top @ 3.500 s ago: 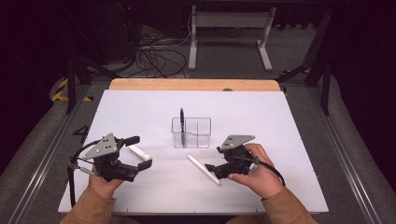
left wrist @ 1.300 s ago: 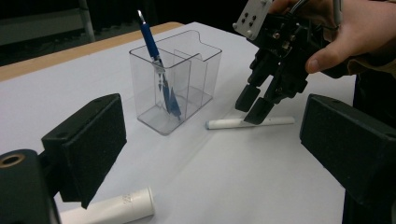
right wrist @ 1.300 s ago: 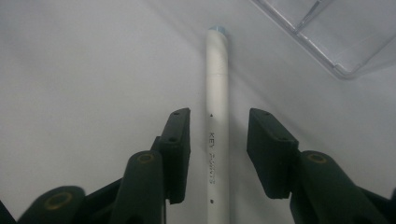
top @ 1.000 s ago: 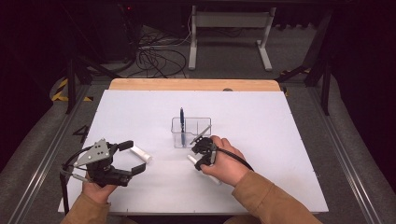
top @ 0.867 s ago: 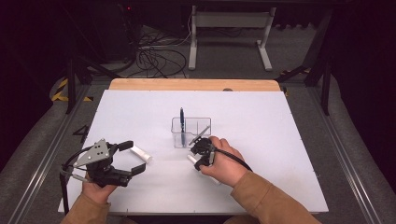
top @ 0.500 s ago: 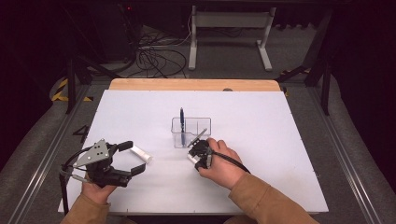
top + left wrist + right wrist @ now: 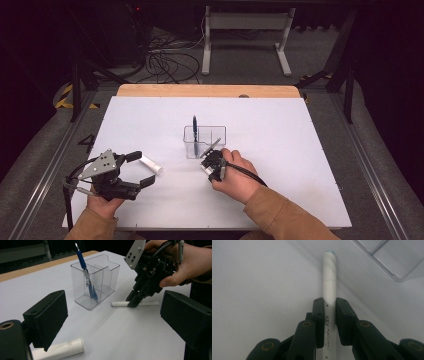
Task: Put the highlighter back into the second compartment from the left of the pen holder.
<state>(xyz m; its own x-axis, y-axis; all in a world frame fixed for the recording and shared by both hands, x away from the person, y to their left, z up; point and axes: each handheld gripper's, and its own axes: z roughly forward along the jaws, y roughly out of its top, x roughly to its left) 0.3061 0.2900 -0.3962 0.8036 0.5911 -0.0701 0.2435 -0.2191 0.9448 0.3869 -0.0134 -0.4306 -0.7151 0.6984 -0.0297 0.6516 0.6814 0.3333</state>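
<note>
The right gripper (image 7: 329,315) has just been closing and now pinches the white marker (image 7: 329,277) lying flat on the worktop (image 7: 300,150) near its middle, just beside the clear organiser (image 7: 205,141). The left gripper (image 7: 142,169) stands open by the worktop's near left corner

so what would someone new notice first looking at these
Probably the right gripper, its jaws closed on a white marker lying flat on the white table, just in front of the clear organiser with a blue pen upright in it. At the near left, the left gripper hovers open over a second white marker.
</note>
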